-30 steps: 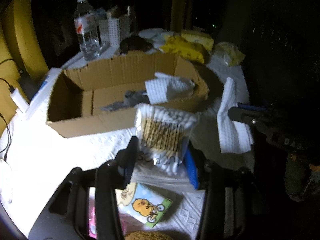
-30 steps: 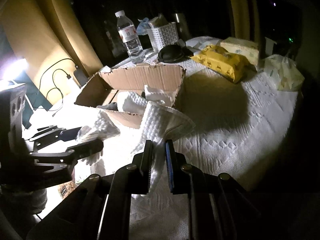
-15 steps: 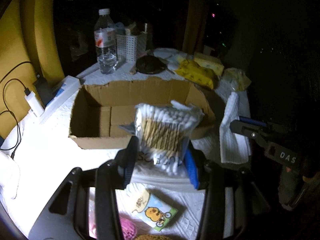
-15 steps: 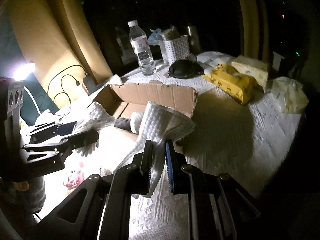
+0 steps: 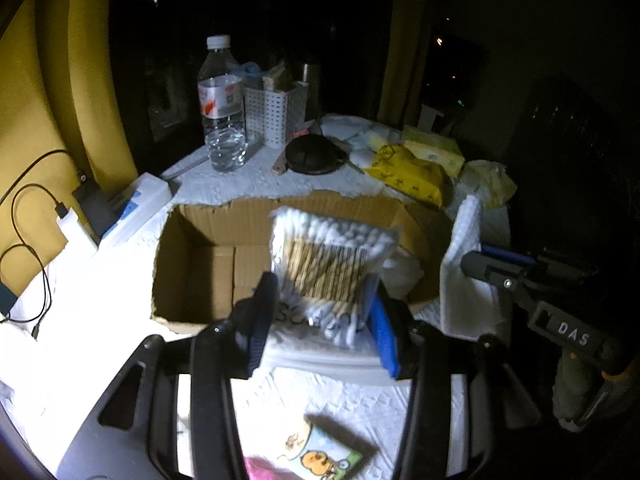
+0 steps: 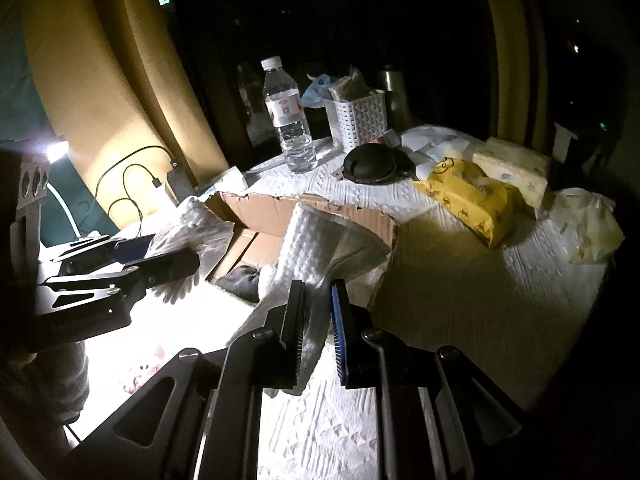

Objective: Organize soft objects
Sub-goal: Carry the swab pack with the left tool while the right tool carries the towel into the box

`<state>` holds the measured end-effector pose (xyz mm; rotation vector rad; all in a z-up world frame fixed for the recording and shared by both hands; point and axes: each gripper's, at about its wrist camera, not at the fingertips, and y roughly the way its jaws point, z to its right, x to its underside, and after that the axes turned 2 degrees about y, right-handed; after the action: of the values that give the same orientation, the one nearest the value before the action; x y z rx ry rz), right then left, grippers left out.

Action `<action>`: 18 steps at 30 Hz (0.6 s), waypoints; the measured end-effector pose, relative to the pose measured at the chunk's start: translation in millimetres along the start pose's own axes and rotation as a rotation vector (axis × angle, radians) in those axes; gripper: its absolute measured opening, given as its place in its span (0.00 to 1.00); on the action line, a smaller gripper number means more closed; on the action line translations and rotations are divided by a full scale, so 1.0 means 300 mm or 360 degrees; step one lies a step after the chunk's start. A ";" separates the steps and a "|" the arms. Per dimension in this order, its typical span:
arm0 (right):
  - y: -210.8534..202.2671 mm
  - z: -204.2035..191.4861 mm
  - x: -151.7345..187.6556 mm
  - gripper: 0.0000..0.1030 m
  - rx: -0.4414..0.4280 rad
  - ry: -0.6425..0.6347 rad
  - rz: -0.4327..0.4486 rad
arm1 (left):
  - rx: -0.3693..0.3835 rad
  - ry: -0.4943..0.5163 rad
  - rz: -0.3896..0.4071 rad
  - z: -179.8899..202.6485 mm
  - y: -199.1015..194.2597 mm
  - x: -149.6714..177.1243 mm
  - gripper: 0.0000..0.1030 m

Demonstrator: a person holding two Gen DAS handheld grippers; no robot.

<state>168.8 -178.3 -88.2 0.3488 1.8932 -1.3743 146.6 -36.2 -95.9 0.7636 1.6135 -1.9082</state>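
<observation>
The left gripper (image 5: 320, 312) is closed on a clear bag of cotton swabs (image 5: 332, 256), and holds it in the air over the near wall of the cardboard box (image 5: 200, 248). The bag stands almost upright between the two fingers, and its lower part hangs down between them. The right gripper (image 6: 318, 320) clamps a white textured cloth (image 6: 320, 236) between its fingers. The cloth rises from the fingers and bends over the near right corner of the same box; in the left wrist view this cloth (image 5: 460, 276) hangs down just beside the right wall of the box.

The box is open on top and it stands on a table with a white cover (image 6: 460, 280). Inside it, on the floor, lies a dark grey piece of fabric (image 6: 240, 280).

Behind the box there are a water bottle (image 5: 222, 108), a white basket with holes (image 5: 276, 112) and a round black case (image 5: 314, 154). To the right of these lies a yellow pack of tissues (image 6: 472, 196). Below the left gripper, on the cover, lies a small pack with a cartoon picture (image 5: 324, 454).
</observation>
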 end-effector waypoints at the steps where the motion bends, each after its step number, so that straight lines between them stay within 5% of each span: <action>1: 0.007 0.004 -0.004 0.14 0.0000 0.0001 -0.0001 | -0.0004 -0.0003 -0.0003 0.000 0.007 -0.005 0.45; 18: 0.153 0.039 -0.050 0.14 -0.0027 -0.0042 -0.0062 | -0.0052 -0.0036 -0.0088 -0.022 0.202 -0.041 0.45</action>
<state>211.8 -168.3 -111.1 0.2853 1.8978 -1.3813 198.6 -38.4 -129.9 0.6886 1.6641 -1.9170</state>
